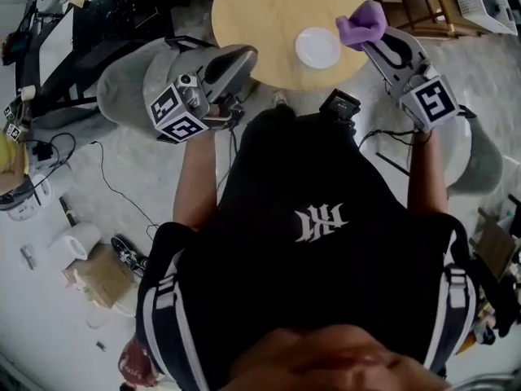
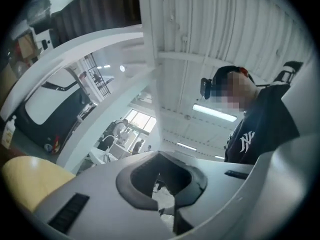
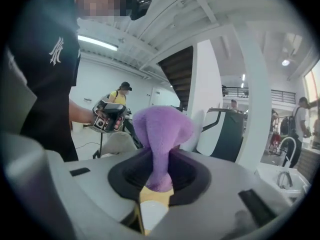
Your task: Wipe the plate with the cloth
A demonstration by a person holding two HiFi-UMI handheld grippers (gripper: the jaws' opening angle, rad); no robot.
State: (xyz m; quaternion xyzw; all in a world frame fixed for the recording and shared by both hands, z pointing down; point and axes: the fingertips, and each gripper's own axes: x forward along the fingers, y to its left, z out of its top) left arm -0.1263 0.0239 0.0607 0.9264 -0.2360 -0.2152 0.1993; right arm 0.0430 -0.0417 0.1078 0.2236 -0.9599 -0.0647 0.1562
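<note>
the right gripper (image 1: pixel 376 41) clamps the purple cloth (image 1: pixel 362 21) just right of the white plate (image 1: pixel 317 47); the left gripper (image 1: pixel 242 55), pinched closed and empty, hangs left of it. best to lower the cloth flat and sweep gently.

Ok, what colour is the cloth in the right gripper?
The cloth is purple, clearest in the right gripper view.

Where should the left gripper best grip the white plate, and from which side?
Probably the plate by its left rim, coming low from the left: it lies flat on the table, so only the edge offers a hold; the cloth occupies the right.
</note>
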